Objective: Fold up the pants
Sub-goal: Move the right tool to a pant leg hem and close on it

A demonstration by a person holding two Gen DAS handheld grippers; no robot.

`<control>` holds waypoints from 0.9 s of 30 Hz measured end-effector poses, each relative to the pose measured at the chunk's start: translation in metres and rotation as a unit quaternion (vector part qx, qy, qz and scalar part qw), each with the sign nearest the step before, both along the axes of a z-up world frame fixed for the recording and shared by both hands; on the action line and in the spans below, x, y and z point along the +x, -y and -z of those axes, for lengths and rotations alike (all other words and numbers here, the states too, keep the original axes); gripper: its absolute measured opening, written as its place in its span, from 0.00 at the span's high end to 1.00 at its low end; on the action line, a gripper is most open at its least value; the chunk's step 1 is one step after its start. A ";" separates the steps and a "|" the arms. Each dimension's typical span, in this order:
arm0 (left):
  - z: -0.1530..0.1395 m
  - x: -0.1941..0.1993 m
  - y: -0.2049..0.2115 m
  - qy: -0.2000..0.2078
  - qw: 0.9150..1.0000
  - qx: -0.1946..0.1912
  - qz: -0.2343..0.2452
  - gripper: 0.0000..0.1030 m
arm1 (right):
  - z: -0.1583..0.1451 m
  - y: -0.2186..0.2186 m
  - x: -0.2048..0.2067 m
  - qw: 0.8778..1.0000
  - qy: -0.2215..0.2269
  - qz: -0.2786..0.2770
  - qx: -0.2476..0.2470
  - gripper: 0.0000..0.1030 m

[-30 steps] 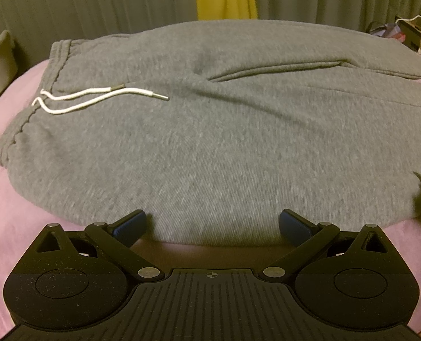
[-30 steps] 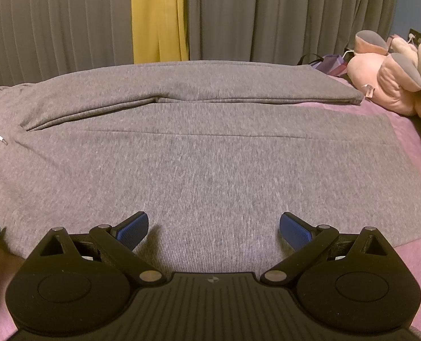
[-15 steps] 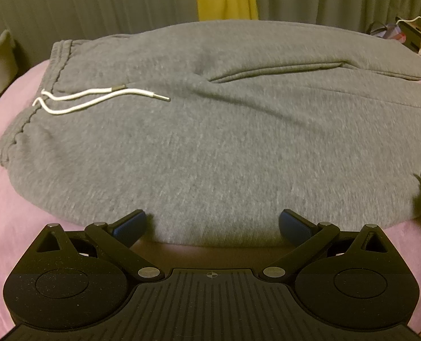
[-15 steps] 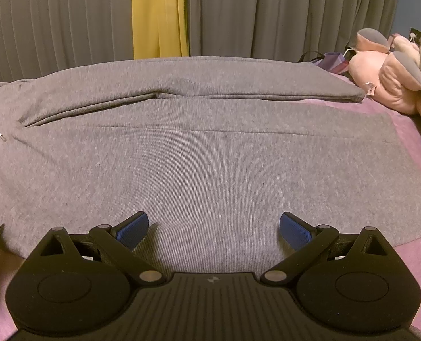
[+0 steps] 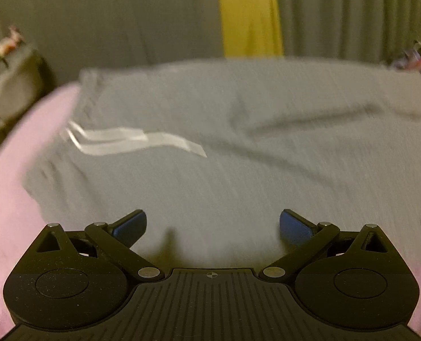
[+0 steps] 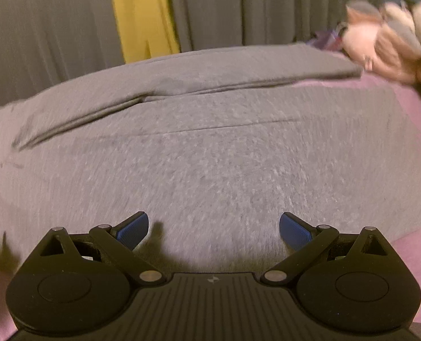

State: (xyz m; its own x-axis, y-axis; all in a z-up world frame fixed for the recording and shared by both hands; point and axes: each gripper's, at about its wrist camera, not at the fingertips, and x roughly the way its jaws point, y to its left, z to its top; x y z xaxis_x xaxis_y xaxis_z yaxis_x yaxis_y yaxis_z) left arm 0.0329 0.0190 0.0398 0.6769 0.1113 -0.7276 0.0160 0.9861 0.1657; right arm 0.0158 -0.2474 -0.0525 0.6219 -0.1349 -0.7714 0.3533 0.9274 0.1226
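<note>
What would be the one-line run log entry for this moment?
phase: approach | left gripper: open, empty | right gripper: open, empty | pants: flat on bed, unfolded | view: blurred

Sweatpants (image 6: 210, 156): I see heathered grey knit.
Drawstring (image 5: 131, 140): white.
Bedcover (image 5: 8, 199): plain pink.
Curtains (image 6: 267, 8): grey, vertical pleats.
Curtain strip (image 5: 250, 14): I see mustard yellow.
Plush toy (image 6: 386, 48): pink with grey patches.
My gripper fingertips (image 6: 132, 228): blue pads, black body.

Both wrist views low, close, sharing pants (image 5: 239, 170)
</note>
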 end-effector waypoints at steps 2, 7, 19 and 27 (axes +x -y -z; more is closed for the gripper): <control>-0.016 0.015 -0.004 0.032 0.999 0.001 -0.026 0.00 | 0.006 0.015 0.003 0.998 -0.002 0.027 0.048 0.04; -0.044 0.057 -0.018 0.101 0.990 -0.018 -0.093 0.00 | 0.011 0.033 0.002 0.992 0.013 0.066 0.110 0.04; 0.019 0.121 -0.075 0.157 0.965 0.075 -0.197 0.00 | -0.030 0.056 0.082 0.998 0.008 0.042 0.043 0.05; 0.059 0.141 -0.086 0.154 0.962 0.014 -0.226 0.00 | -0.048 0.145 0.262 0.978 0.047 0.187 0.078 0.48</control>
State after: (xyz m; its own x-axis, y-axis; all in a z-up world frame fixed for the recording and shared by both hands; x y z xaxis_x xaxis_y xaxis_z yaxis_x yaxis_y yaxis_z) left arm 0.1741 0.1052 -0.0190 0.7385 0.4609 -0.4922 -0.4671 0.8761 0.1195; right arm 0.2775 -0.3926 -0.0045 0.6210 -0.2517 -0.7423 0.6442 0.7034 0.3004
